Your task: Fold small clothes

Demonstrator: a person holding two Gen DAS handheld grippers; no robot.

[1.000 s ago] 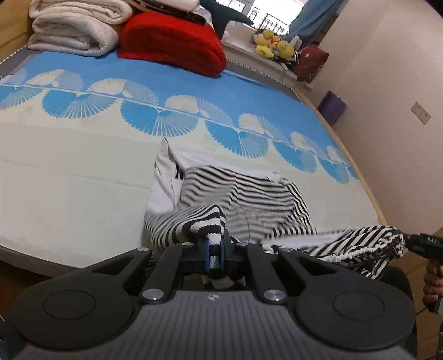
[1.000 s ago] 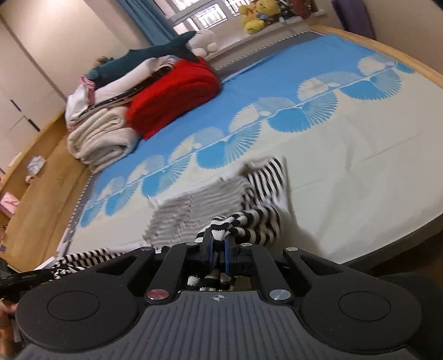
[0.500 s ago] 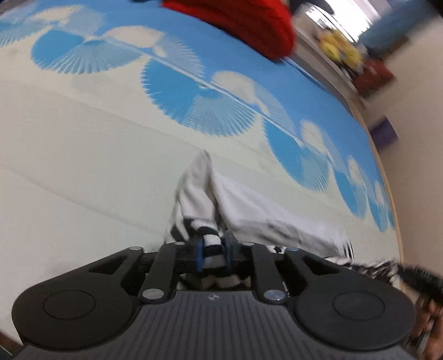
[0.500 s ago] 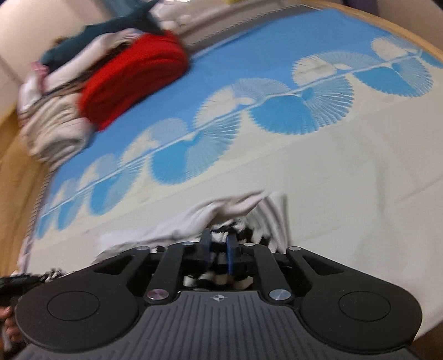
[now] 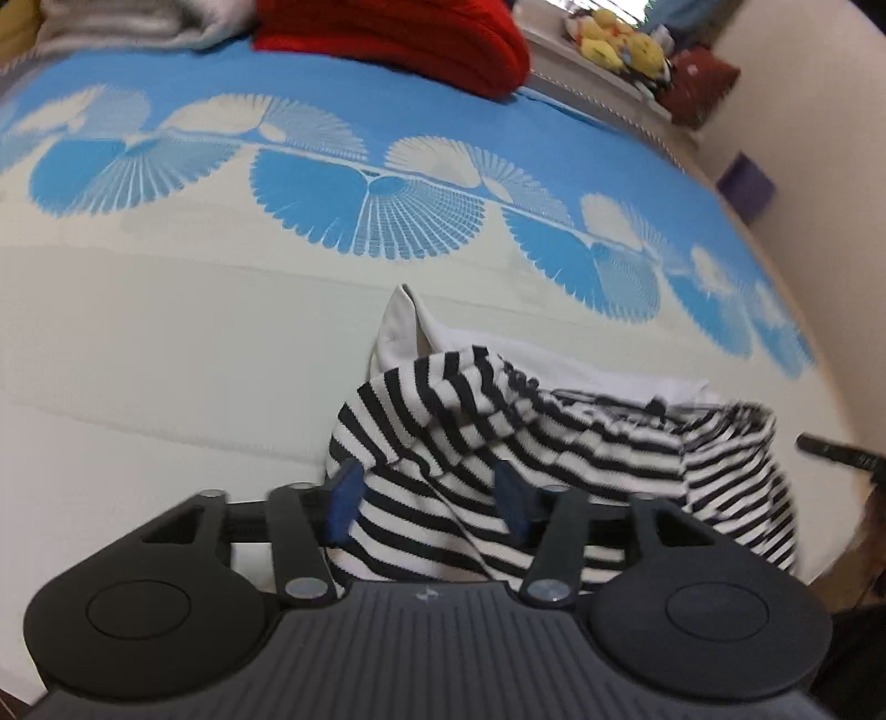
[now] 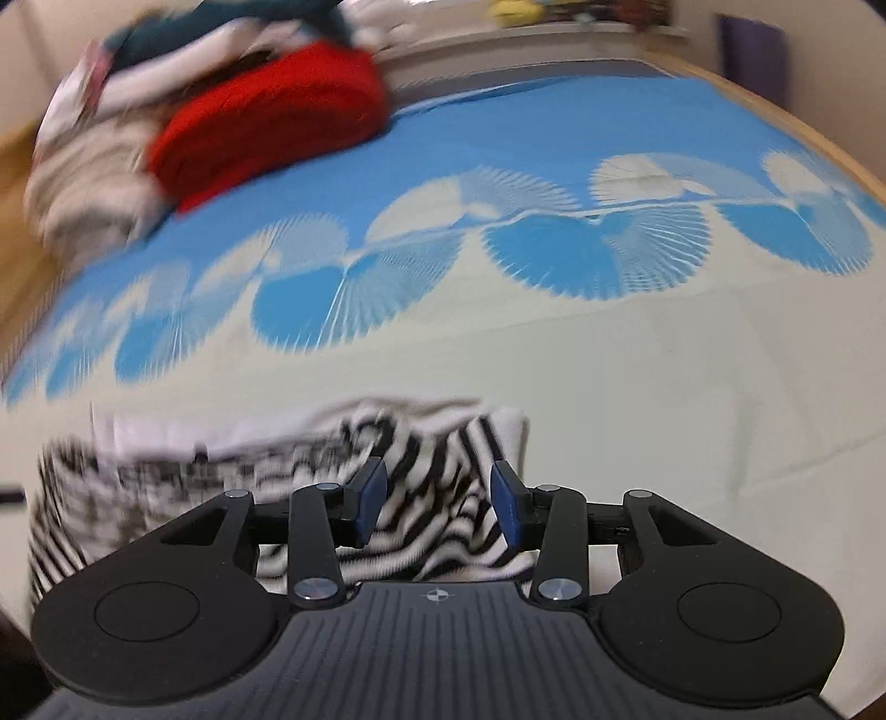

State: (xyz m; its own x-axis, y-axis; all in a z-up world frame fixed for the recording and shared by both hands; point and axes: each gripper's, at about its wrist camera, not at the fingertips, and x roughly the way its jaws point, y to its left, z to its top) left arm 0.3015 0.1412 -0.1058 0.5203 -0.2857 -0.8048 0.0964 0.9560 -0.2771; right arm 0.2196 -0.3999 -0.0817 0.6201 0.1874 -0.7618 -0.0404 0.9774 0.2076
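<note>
In the left view our left gripper point(image 5: 426, 495) hangs low with jaws wide over the striped top point(image 5: 554, 443) heaped on the bed point(image 5: 166, 360), whose loose fold may spring back, and in the blurred right view our right gripper point(image 6: 438, 505) likewise gapes over it.

Blue-and-cream bed point(image 5: 166, 354) carries striped garment point(image 5: 554, 443), red blanket point(image 5: 398, 39).
</note>
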